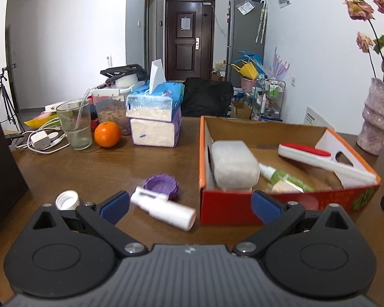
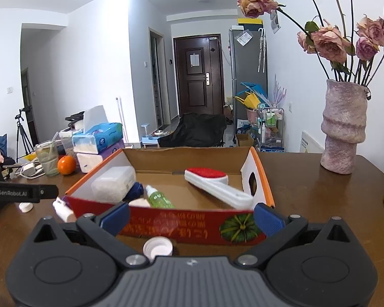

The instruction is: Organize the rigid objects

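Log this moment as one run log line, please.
left gripper: open over white spray bottle | right gripper: open, empty | box: lint brush inside | purple cap: on table

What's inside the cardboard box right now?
In the cardboard box: a white plastic case, a green spray bottle, a red-and-white lint brush, and something dark blue mostly hidden behind the case. The near wall covers the floor's front strip.

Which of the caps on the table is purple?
The scalloped purple cap, lying beside the white spray bottle left of the box. The other caps are white.
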